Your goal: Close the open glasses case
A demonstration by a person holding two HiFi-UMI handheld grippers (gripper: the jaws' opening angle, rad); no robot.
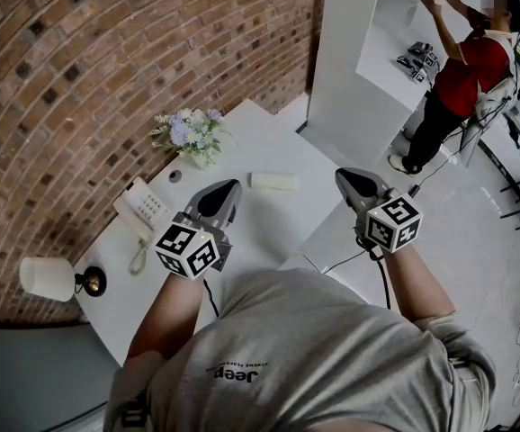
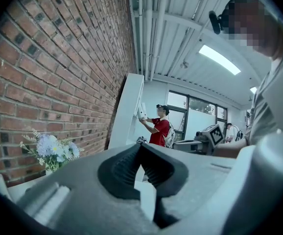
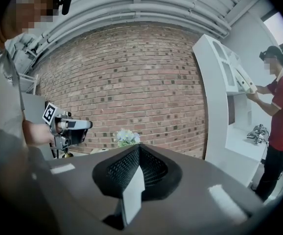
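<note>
On the tabletop (image 1: 262, 230), beyond both grippers, the glasses case (image 1: 273, 181) lies flat and looks closed; left gripper (image 1: 230, 188) and right gripper (image 1: 346, 177) have their jaws together, empty, so little seems left

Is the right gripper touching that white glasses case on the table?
Apart. Head view: bare table shows between the right gripper and the glasses case.

- My head camera looks steeply down over my shoulders onto the white rectangular table (image 1: 260, 142) and red brick wall (image 1: 107, 52).
- Camera on my left gripper (image 1: 233, 189): close behind its jaws, facing level along that wall.
- Camera on my right gripper (image 1: 345, 176): likewise close, facing the wall squarely.
- All three views share the pale blue-and-white flower bunch (image 1: 191, 133) (image 2: 53, 148) (image 3: 127, 137).
</note>
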